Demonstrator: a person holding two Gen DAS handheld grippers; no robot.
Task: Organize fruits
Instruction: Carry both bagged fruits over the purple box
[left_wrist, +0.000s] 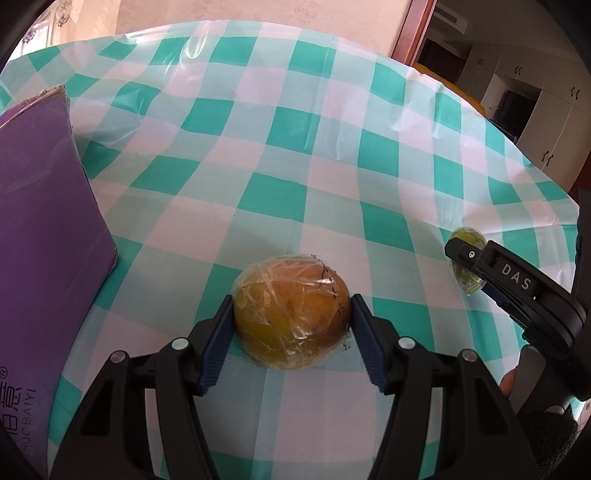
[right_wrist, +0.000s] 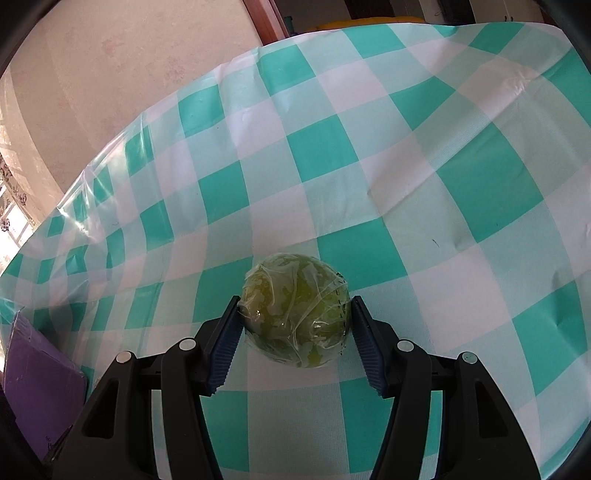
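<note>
My left gripper (left_wrist: 291, 325) is clamped on a film-wrapped orange fruit (left_wrist: 291, 314) just over the checked bench (left_wrist: 332, 147), while my right gripper (right_wrist: 295, 321) is clamped on a wrapped green fruit (right_wrist: 295, 310) nearer the bench's edge. A purple box (left_wrist: 44, 229) stands to the left. I judge this a carry: the slick film could slip, so I should keep both grips steady and level, and set each fruit down before letting go.
</note>
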